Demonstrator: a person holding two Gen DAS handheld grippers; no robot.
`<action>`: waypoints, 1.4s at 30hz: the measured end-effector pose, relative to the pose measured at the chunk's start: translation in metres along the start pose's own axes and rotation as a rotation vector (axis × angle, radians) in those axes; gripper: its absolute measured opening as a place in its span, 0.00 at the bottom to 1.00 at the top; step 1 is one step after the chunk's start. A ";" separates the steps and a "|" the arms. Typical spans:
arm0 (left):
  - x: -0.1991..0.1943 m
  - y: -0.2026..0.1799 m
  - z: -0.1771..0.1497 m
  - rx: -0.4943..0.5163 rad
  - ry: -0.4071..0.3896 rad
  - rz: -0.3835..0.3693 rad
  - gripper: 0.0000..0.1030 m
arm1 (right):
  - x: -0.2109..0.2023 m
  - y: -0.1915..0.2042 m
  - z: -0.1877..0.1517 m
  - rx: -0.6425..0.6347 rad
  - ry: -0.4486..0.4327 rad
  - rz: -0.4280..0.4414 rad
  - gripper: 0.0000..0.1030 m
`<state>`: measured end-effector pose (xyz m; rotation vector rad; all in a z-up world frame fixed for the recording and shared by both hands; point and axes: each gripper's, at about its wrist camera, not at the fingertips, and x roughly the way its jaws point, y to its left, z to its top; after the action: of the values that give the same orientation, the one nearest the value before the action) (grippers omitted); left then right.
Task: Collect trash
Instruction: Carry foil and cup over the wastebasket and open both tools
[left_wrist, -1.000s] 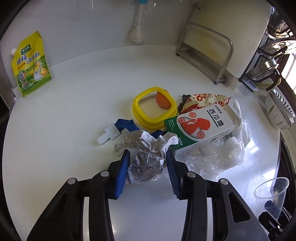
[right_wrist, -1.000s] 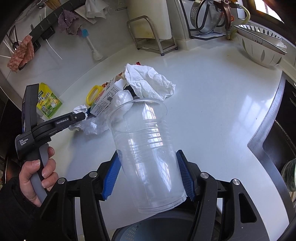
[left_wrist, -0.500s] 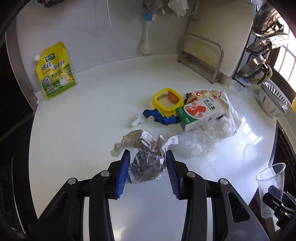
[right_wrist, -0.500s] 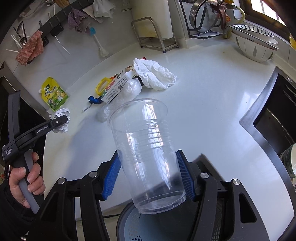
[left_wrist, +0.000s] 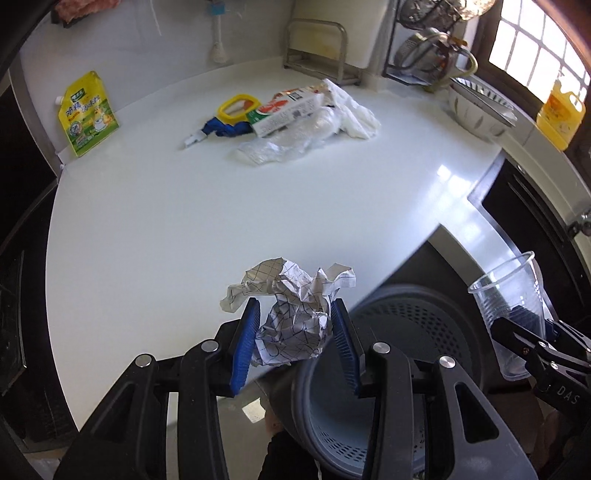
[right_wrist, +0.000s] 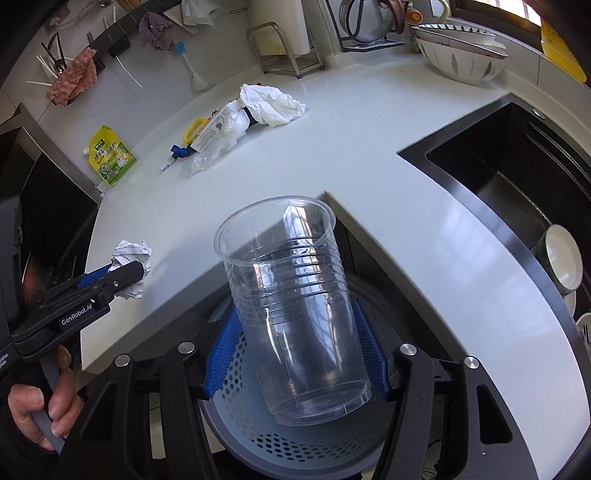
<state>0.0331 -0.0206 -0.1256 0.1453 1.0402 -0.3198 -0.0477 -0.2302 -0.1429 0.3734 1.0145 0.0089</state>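
From the left wrist view, the left hand-held gripper (left_wrist: 295, 341) is clamping a crumpled ball of grid-lined paper (left_wrist: 291, 308) between its blue pads, at the near edge of the white table (left_wrist: 166, 221), just left of the grey perforated bin (left_wrist: 406, 332). The ball has no clear long axis; loose flaps are sticking out toward 10 and 1 o'clock. At 4 o'clock the clear plastic cup (left_wrist: 511, 306) is showing, partly cut off by the other tool. The remaining trash pile (left_wrist: 295, 122) is lying far off at 12 o'clock.

From the right wrist view, the right hand-held gripper (right_wrist: 295, 352) is gripping the cup (right_wrist: 291, 306) by its lower body, over the bin (right_wrist: 295, 439). The cup's long axis is tilting, mouth pointing toward 11 o'clock, base nearest the camera. At 9 o'clock the left hand-held gripper (right_wrist: 125, 275) is half-hiding the paper (right_wrist: 133, 258). The bin's bottom is hard to make out through the cup.
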 end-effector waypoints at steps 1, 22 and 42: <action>-0.001 -0.008 -0.006 0.007 0.010 -0.008 0.38 | -0.003 -0.004 -0.007 0.002 0.006 0.001 0.56; -0.005 -0.058 -0.070 -0.016 0.108 0.011 0.40 | -0.003 -0.025 -0.064 -0.069 0.131 0.038 0.57; -0.018 -0.058 -0.070 -0.055 0.072 0.024 0.62 | -0.015 -0.023 -0.058 -0.072 0.116 0.066 0.69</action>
<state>-0.0517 -0.0528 -0.1432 0.1203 1.1167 -0.2655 -0.1075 -0.2371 -0.1644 0.3431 1.1132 0.1275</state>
